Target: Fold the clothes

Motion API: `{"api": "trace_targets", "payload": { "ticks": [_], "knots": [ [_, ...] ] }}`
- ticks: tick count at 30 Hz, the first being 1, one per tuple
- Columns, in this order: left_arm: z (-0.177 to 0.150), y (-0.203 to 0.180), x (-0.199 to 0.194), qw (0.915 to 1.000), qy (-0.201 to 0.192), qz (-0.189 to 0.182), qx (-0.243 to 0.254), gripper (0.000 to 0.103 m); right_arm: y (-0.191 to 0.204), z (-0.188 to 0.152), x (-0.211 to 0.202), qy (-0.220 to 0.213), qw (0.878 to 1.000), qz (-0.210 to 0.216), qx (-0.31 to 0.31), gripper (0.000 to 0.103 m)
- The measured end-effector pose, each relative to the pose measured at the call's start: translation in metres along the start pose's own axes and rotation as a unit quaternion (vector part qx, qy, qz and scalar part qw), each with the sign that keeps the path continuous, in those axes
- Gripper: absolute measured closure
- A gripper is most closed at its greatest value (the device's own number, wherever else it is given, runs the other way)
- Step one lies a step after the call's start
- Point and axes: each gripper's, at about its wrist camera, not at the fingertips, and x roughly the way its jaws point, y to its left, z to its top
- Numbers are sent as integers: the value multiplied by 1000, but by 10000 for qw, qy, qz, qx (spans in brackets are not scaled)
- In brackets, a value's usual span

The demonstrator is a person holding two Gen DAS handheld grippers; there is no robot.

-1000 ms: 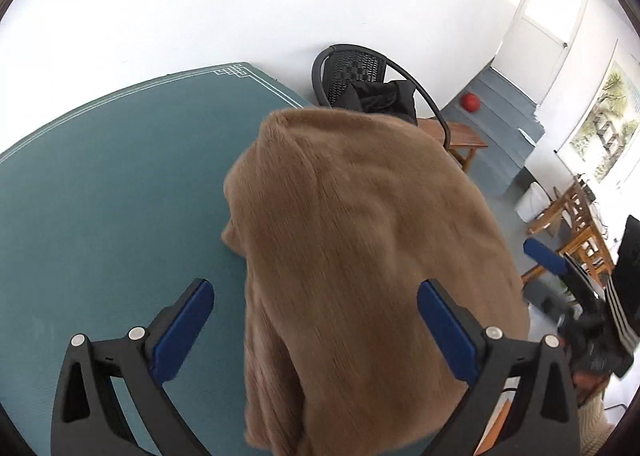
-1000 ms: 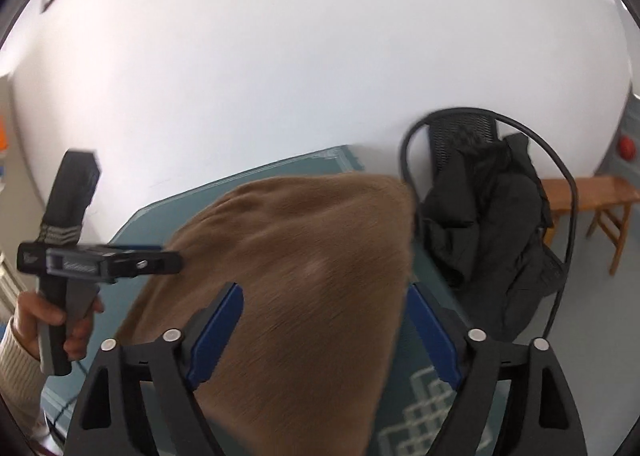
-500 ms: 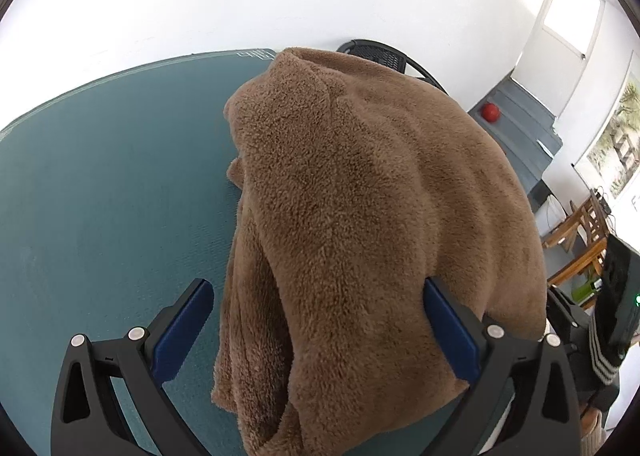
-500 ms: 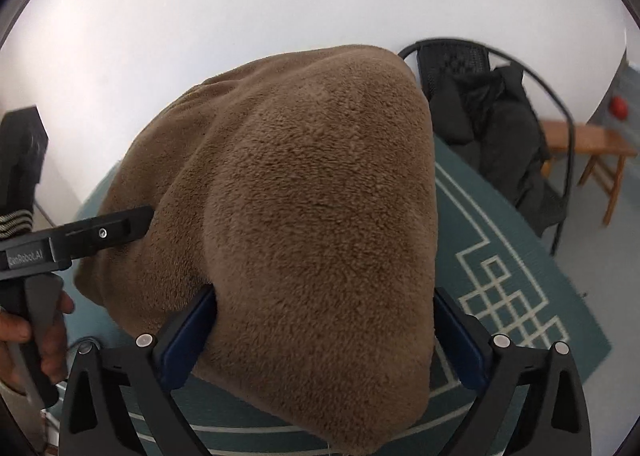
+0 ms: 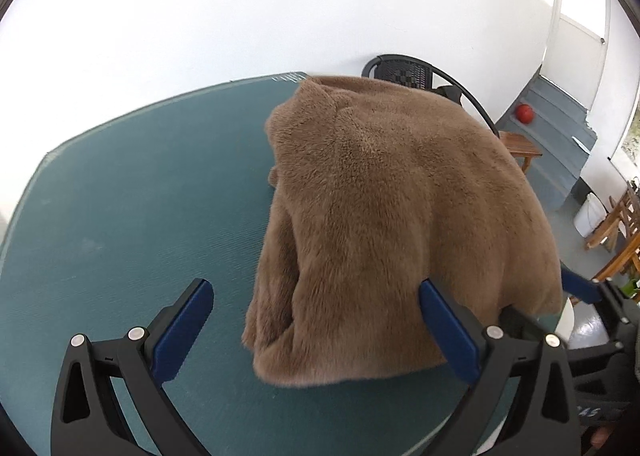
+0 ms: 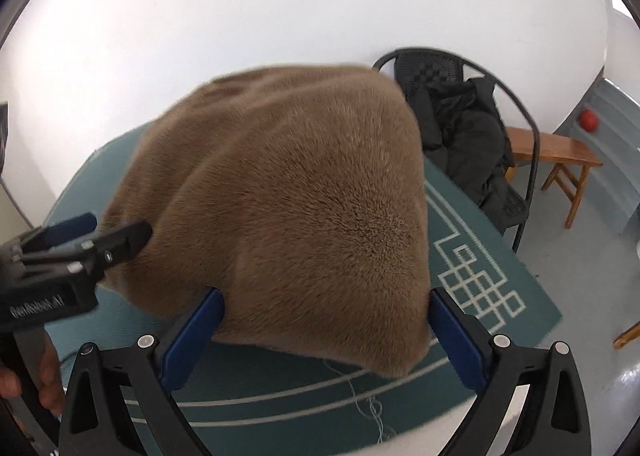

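A brown fleece garment (image 5: 392, 216) lies bunched in a folded heap on the teal table cover (image 5: 120, 224). My left gripper (image 5: 316, 330) is open; the heap's near edge lies between its blue pads, nearer the right one, and nothing is clamped. In the right wrist view the same garment (image 6: 300, 208) fills the middle. My right gripper (image 6: 324, 336) is open too, its pads either side of the heap's near edge. The left gripper (image 6: 80, 244) shows at the left with a hand (image 6: 24, 380) on its grip, and the right gripper (image 5: 592, 296) shows at the right edge.
A black chair (image 6: 516, 144) with a dark jacket (image 6: 468, 136) stands past the table's far corner. A wooden bench (image 6: 560, 148), grey steps with a red ball (image 6: 589, 121) and a white bucket (image 5: 588, 216) lie to the right. A loose thread (image 6: 372, 404) trails at the near table edge.
The garment has come down from hanging before the cameras and settled as a heap on the table. Both grippers have drawn back a little from it and stay wide apart.
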Motion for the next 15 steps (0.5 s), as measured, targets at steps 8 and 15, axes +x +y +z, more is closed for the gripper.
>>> {"api": "trace_targets", "payload": {
  "ticks": [8, 15],
  "knots": [
    [-6, -3, -24, 9980, -69, 589, 213, 1, 6, 4, -27, -334, 9993, -173, -60, 1],
    [-6, -15, -31, 9978, -171, 537, 342, 1, 8, 1, -30, -390, 9990, -220, -80, 1]
  ]
}}
